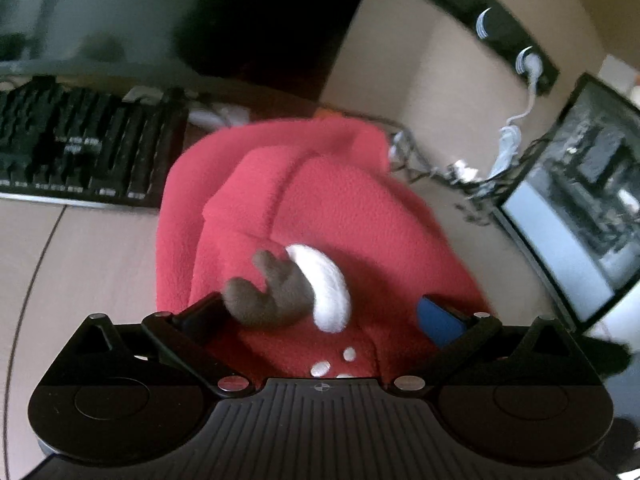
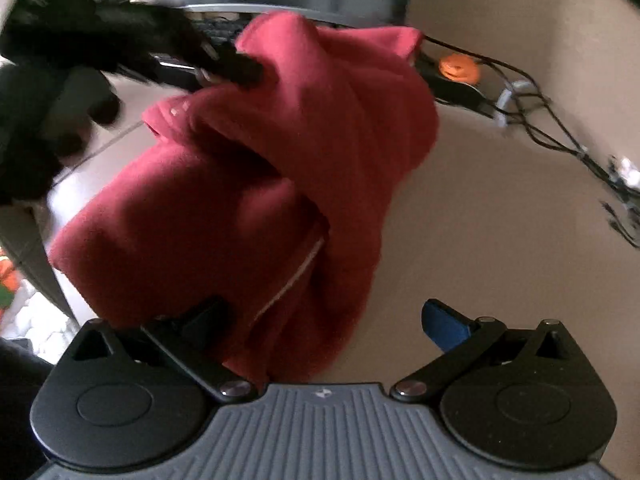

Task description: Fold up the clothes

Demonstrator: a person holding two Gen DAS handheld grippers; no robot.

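The red fleece garment lies bunched on the desk, just in front of the keyboard. Both the left gripper and right gripper stand spread wide, gripping nothing. It looks soft, light and floppy; a hem edge seems the best hold.

The fleece garment is red all over, with a brown antler shape, a white curved patch and small white dots on it; the table is pale beige, the keyboard black, and each gripper carries one blue finger pad opposite a black one
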